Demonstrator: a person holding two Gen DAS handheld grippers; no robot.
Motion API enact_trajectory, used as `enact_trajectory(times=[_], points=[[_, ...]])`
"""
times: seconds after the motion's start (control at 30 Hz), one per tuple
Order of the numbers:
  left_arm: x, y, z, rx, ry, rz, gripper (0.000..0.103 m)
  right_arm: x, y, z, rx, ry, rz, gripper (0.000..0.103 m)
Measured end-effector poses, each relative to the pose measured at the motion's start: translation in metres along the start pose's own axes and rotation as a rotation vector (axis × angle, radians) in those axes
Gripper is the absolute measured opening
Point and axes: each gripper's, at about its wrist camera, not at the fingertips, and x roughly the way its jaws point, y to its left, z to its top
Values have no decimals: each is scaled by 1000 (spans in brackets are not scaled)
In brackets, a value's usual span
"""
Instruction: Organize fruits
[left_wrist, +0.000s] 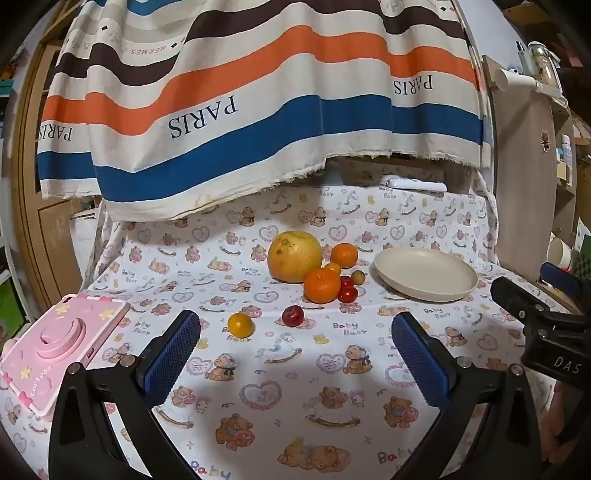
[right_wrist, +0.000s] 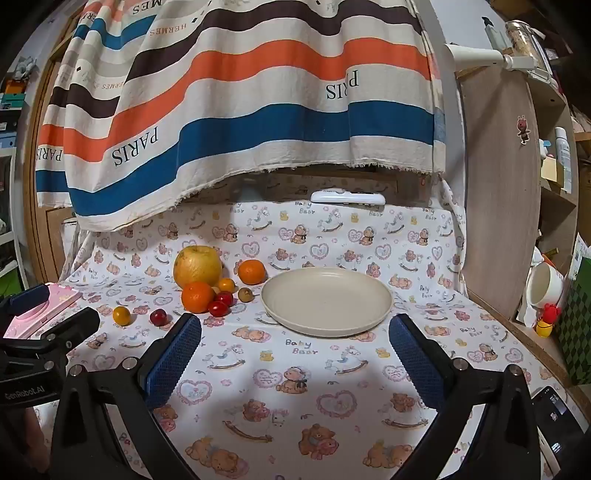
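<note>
Fingers (left_wrist: 173, 354) spread both grippers; plate (right_wrist: 327, 306) bare

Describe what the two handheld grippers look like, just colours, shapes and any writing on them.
Both are black plastic two-finger tools. The left gripper and right gripper each have angular black arms with round silver bolts, ending in rectangular blue fingers with a fine grid texture. White lettering shows on the bodies: "GenRobot.AI" on the left, "DAS" on the right. No cables or sleeves are visible.

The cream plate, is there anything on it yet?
Nothing: the cream plate is bare across its whole visible surface. The fruits, like the big yellow fruit, sit on the cloth to its left.
</note>
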Motion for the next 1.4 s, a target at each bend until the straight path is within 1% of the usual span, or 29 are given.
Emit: enact_trajectory(times=[0.03, 0.13, 0.4, 1.4], points=[[1, 0, 0, 3, 20, -3, 103, 0, 0, 0, -1, -1, 0, 102], [0, 1, 0, -4, 1, -3, 103, 1, 0, 0, -1, -2, 0, 102], [-3, 5, 3, -16, -14, 8, 103, 1, 0, 0, -1, -3, 0, 102], [2, 6, -6, -19, 8, -4, 103, 1, 1, 0, -2, 0, 0, 102]])
